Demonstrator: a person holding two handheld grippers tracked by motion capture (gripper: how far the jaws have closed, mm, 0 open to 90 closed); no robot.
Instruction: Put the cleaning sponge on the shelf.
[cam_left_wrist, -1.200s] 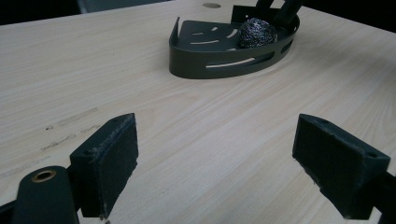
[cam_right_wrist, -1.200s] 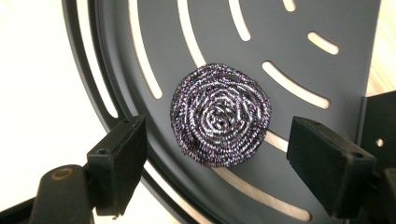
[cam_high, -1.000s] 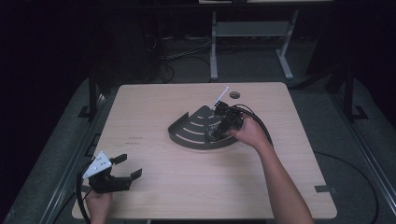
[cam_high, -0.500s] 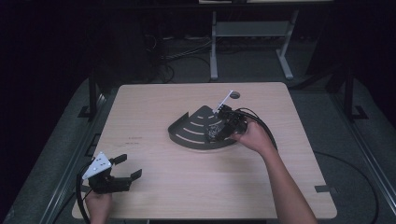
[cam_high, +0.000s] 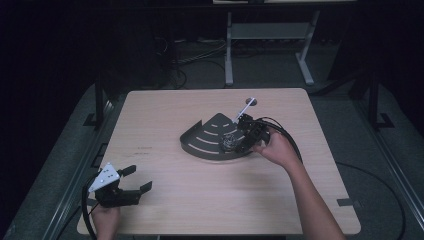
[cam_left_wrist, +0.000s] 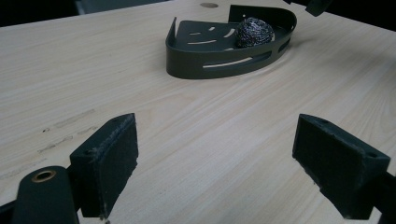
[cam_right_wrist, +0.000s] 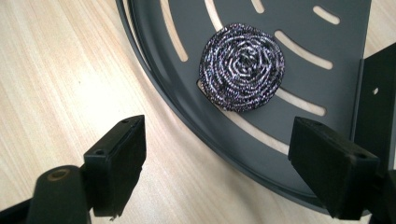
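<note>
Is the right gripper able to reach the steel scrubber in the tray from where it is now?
Probably yes. The right gripper hangs over the tray with jaws open, and nothing lies between them and the steel scrubber.

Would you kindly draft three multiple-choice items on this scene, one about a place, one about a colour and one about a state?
1. Where does the steel wool scourer lie?
A. In the slotted tray
B. On the bare table
C. Between the left gripper's jaws

2. What colour is the tray?
A. White
B. Dark grey
C. Red

3. How do the right gripper jaws stand?
A. Shut on the scourer
B. Shut on the tray rim
C. Open

Answers: 1 A, the scourer rests on the tray's slotted floor. 2 B, both gripper views show dark grey metal. 3 C, the jaws stand wide apart, short of the scourer.
</note>
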